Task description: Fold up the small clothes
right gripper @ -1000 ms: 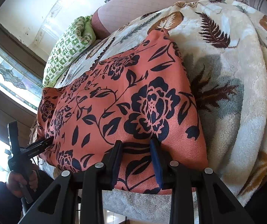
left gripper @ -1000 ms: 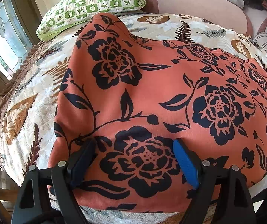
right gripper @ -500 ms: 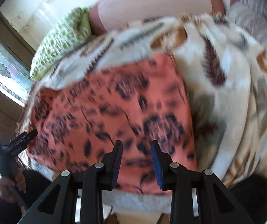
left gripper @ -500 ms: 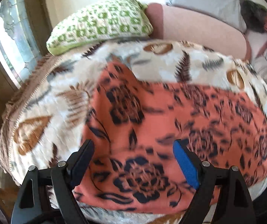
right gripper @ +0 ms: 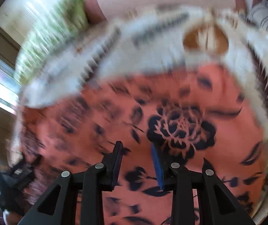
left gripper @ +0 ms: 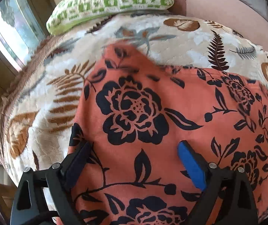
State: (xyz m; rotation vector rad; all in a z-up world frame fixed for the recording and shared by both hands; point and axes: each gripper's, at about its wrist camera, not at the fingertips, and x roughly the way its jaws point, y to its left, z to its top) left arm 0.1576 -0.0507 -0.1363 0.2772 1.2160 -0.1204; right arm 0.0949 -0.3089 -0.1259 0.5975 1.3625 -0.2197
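Cloth, orange with black flowers (left gripper: pixel 171 101), lies flat on the leaf-print blanket (left gripper: pixel 180 35), thin and limp by the look of it; best pinched at a near corner. Left gripper (left gripper: pixel 134 161) gapes wide, right gripper (right gripper: pixel 136 161) narrower, both empty.

Left wrist view: low and close over the orange cloth with black flowers (left gripper: pixel 152 112), facing across it toward the green-and-white checked pillow (left gripper: pixel 109 1) and window. Right wrist view: also close above the same cloth (right gripper: pixel 180 131), facing roughly the same way, heavily motion-blurred. Both share cloth, cream leaf-print blanket (left gripper: pixel 180 43) (right gripper: pixel 152 37), pillow (right gripper: pixel 55 37).
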